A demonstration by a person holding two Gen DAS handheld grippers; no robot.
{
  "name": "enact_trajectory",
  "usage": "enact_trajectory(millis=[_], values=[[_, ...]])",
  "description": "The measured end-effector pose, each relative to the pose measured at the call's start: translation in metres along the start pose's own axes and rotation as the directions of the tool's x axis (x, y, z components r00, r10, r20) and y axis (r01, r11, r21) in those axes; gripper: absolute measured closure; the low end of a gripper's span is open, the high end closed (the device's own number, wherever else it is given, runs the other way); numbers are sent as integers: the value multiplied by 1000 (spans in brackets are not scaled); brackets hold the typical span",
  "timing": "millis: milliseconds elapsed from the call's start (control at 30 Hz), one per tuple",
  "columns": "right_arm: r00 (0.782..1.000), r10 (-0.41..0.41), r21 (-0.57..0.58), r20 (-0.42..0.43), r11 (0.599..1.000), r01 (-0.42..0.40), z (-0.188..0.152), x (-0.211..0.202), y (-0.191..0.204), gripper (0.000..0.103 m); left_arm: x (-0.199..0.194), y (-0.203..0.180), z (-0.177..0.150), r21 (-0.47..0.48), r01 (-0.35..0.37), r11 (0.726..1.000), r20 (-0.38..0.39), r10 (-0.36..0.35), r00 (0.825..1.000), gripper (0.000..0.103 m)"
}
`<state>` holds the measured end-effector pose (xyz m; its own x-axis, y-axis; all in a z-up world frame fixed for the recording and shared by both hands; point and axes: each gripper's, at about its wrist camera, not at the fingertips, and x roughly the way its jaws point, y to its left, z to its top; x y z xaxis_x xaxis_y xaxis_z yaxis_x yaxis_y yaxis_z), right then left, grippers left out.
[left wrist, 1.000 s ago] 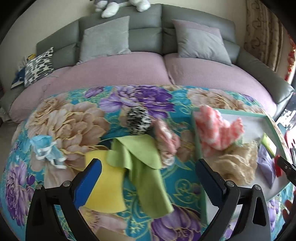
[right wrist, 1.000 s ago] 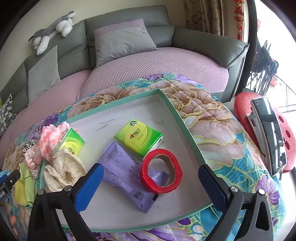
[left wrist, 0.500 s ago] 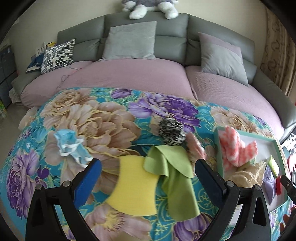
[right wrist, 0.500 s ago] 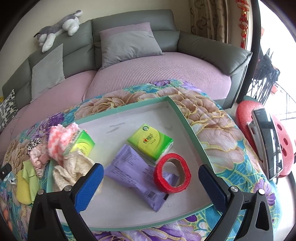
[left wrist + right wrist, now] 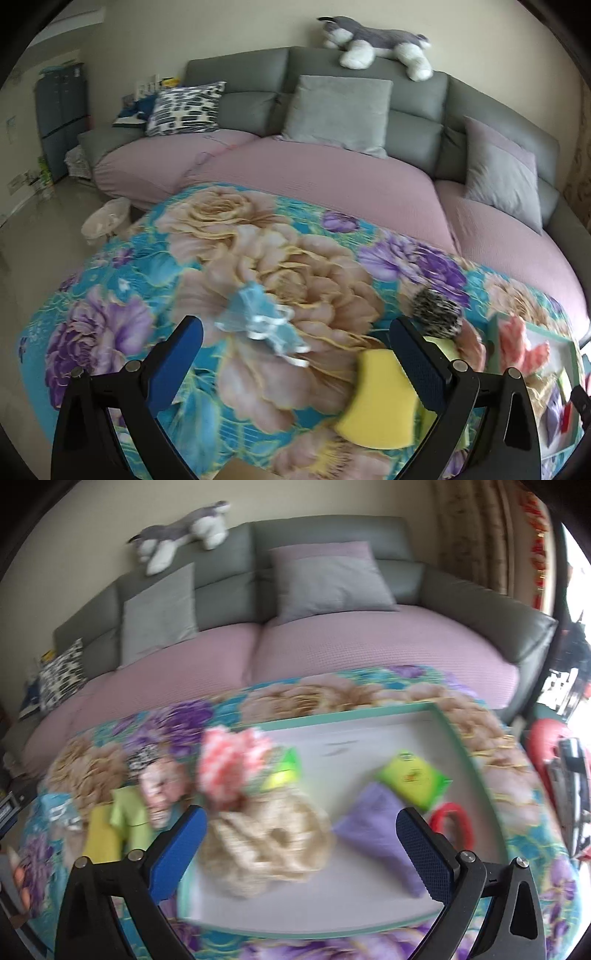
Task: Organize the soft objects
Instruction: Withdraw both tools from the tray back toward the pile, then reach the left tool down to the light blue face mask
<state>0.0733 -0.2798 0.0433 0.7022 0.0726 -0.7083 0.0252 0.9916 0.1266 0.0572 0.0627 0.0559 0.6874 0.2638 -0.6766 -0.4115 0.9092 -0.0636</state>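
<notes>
Grippers both spread wide, nothing held: left gripper (image 5: pixel 295 354) hangs over a light-blue mask (image 5: pixel 260 319) on the floral cloth (image 5: pixel 155 266), yellow sponge (image 5: pixel 380 402) just beside its right finger. Right gripper (image 5: pixel 301 843) hangs over a beige lace bundle (image 5: pixel 267 847) in the green-rimmed tray (image 5: pixel 351 718), w/ pink knit (image 5: pixel 231 766) touching behind it; frame blurry.

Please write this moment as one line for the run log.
left gripper: open, empty, facing blue mask | right gripper: open, empty, above beige lace in tray
</notes>
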Motion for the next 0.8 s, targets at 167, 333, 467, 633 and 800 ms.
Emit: enact_trajectory(millis=[167,333,467,633,800], values=[[999,52,-61,-9,997,-52,-3,4,33,0,2,27,3,-52,-31,998,-5,31,999,2],[997,65,-95,-32,993,-68,-7,10,57,0,5,45,4,-87,-50,995,-17,49,999,2],[994,98,-125,-57,987,-104,-11,16,79,0,10,61,5,-111,-64,992,-28,61,998,2],[983,153,-165,-101,972,-168,-16,29,112,0,14,75,6,-122,-82,989,-23,80,997,2],[976,179,-199,-127,959,-202,-22,37,139,0,22,81,6,-115,-73,991,-22,71,997,2]])
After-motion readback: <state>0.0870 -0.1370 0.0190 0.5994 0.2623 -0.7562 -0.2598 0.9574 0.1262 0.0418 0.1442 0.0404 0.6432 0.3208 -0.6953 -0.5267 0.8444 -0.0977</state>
